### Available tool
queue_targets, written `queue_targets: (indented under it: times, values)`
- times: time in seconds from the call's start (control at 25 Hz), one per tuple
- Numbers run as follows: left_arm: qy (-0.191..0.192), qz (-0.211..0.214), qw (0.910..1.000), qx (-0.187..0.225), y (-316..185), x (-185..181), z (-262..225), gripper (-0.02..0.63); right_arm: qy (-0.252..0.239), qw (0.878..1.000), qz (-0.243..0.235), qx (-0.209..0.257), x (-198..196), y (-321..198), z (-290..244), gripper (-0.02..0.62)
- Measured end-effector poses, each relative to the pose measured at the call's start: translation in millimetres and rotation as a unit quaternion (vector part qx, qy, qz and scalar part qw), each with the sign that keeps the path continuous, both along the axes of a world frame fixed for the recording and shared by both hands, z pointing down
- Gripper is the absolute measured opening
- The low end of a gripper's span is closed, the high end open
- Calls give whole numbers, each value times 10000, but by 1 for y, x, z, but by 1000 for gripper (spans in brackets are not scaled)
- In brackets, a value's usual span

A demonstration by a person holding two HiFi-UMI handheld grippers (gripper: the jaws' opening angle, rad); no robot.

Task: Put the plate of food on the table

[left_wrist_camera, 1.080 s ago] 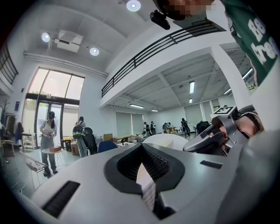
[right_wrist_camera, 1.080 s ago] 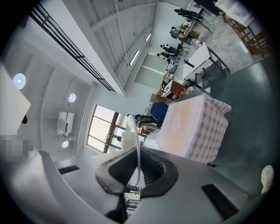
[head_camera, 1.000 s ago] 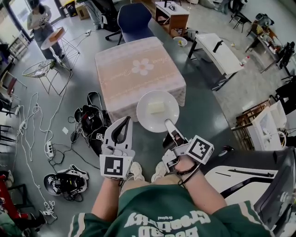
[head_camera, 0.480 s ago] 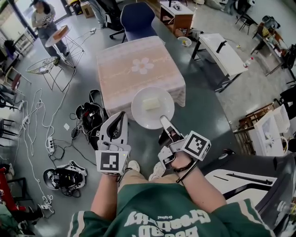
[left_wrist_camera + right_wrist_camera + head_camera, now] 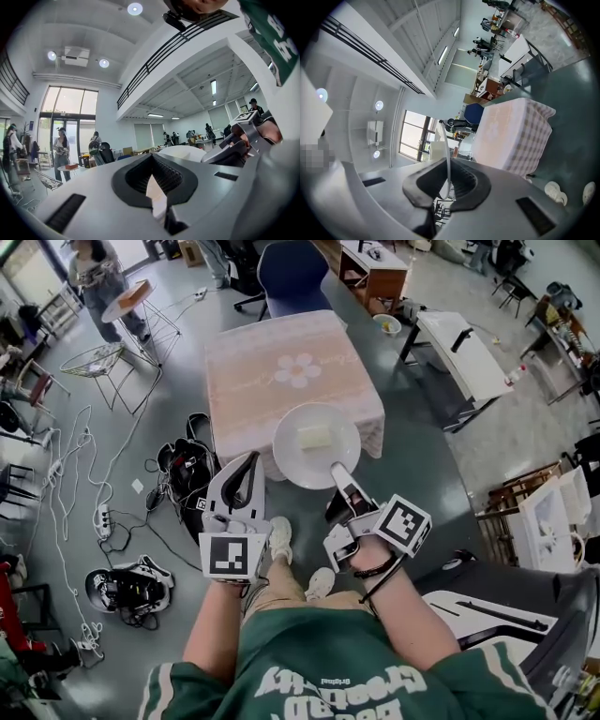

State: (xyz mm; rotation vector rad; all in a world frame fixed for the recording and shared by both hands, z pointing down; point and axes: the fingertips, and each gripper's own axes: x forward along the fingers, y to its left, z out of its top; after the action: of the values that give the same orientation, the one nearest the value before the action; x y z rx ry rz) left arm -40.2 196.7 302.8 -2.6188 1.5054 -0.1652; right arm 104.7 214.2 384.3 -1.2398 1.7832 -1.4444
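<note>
A white plate (image 5: 317, 457) carries a pale yellow block of food (image 5: 315, 437). My right gripper (image 5: 337, 471) is shut on the plate's near rim and holds it level in the air, over the near edge of the table (image 5: 281, 381), which has a pink cloth with a flower print. In the right gripper view the plate (image 5: 448, 154) shows edge-on between the pads of that gripper (image 5: 446, 180), with the table (image 5: 511, 136) ahead. My left gripper (image 5: 251, 482) hangs left of the plate, shut and holding nothing (image 5: 154, 197).
A blue chair (image 5: 291, 273) stands beyond the table. Black bags (image 5: 187, 474) and cables (image 5: 80, 474) lie on the floor at its left. A person stands by a small round table (image 5: 131, 301) at the far left. A white desk (image 5: 464, 352) is at the right.
The person has stepped, one foot moving forward. The plate stays in the right gripper's grip and now reaches a little further over the table's near edge.
</note>
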Motion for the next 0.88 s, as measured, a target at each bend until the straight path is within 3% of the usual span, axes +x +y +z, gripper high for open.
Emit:
queue_targets:
  times: [0.12, 0.32, 0.88]
  values:
    - [-62, -204, 9991, 360, -19, -2, -5, 9, -161, 9997, -22, 175, -8, -16, -6, 25]
    - [-92, -110, 9971, 745, -54, 3, -7, 9, -29, 9998, -3, 206, -9, -42, -1, 25]
    - [-20, 20, 9984, 562, -182, -31, 11, 9, 149, 9997, 214, -33, -27, -157, 11, 24]
